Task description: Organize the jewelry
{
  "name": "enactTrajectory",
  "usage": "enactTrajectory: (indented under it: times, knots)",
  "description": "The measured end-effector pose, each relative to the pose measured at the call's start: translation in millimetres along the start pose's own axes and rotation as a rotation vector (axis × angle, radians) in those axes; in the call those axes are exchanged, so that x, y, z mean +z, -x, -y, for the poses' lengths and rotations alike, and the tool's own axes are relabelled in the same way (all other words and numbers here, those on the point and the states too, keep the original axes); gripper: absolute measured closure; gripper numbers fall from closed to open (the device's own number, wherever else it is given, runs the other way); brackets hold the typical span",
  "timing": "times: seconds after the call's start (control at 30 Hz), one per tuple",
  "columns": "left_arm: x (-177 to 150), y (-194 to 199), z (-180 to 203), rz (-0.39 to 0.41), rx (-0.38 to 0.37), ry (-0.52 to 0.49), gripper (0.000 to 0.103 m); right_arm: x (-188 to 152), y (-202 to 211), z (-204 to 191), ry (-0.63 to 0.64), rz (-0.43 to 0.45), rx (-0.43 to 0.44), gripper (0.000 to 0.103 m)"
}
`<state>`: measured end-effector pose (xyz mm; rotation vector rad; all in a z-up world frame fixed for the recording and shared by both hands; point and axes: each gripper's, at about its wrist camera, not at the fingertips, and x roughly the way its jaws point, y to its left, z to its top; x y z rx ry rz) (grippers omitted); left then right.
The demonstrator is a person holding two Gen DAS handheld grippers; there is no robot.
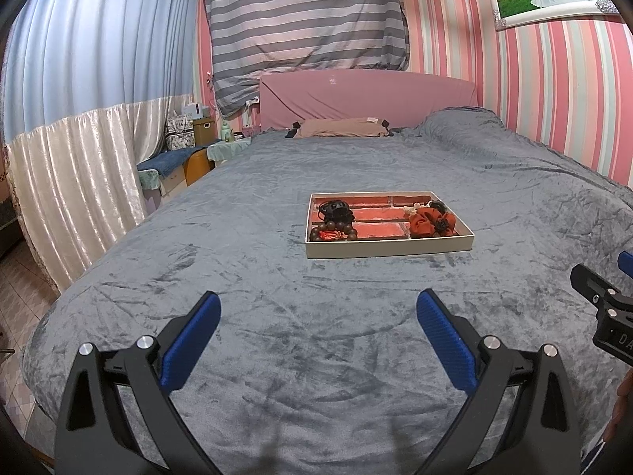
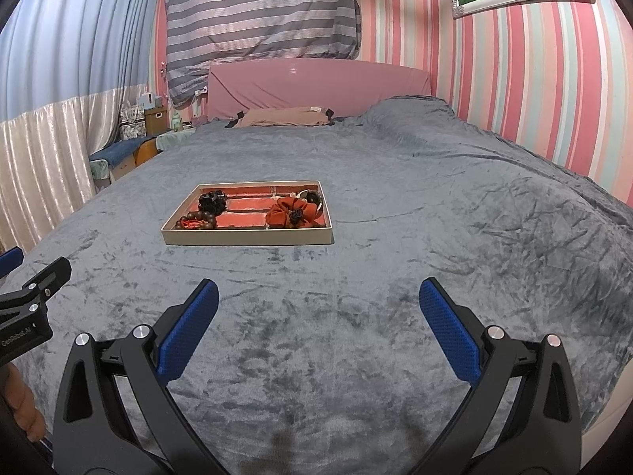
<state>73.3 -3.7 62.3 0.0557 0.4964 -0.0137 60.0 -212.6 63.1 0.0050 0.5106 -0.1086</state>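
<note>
A shallow white tray (image 1: 389, 248) with a red brick-pattern floor lies on the grey bedspread; it also shows in the right wrist view (image 2: 245, 238). In its left part lie a black hair piece (image 1: 335, 210) (image 2: 212, 201) and a brown bead bracelet (image 1: 332, 233) (image 2: 198, 220). In its right part lies an orange scrunchie (image 1: 431, 223) (image 2: 294, 213) with a dark item behind it. My left gripper (image 1: 318, 308) is open and empty, well short of the tray. My right gripper (image 2: 318, 297) is open and empty, near the tray's right front.
The grey bedspread (image 1: 277, 356) covers a wide bed. A pink headboard (image 1: 368, 95) and a tan pillow (image 1: 340, 126) are at the far end. Curtains (image 1: 79, 158) and a cluttered bedside stand (image 1: 190, 134) are left; a striped wall (image 1: 554, 99) is right.
</note>
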Motion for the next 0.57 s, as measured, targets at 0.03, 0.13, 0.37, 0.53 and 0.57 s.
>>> enactTrajectory:
  times: [0.03, 0.13, 0.37, 0.53, 0.57]
  knots:
    - [-0.6, -0.2, -0.1, -0.001, 0.000, 0.000, 0.006, -0.4, 0.0, -0.1, 0.002, 0.001, -0.001, 0.004]
    - [-1.2, -0.6, -0.1, -0.001, 0.000, -0.002, 0.006, -0.1, -2.0, 0.2, 0.000, -0.003, 0.000, 0.004]
    - [-2.1, -3.5, -1.3, -0.010, -0.006, 0.003, 0.006, 0.3, -5.0, 0.8, 0.003, -0.005, 0.002, 0.004]
    - [-2.7, -6.2, -4.0, -0.014, -0.011, 0.004, 0.006, 0.4, -8.4, 1.4, -0.002, -0.011, 0.002, 0.004]
    - [-2.9, -6.2, -4.1, -0.014, -0.009, 0.003, 0.006, -0.1, -9.6, 1.6, -0.003, -0.014, 0.004, 0.004]
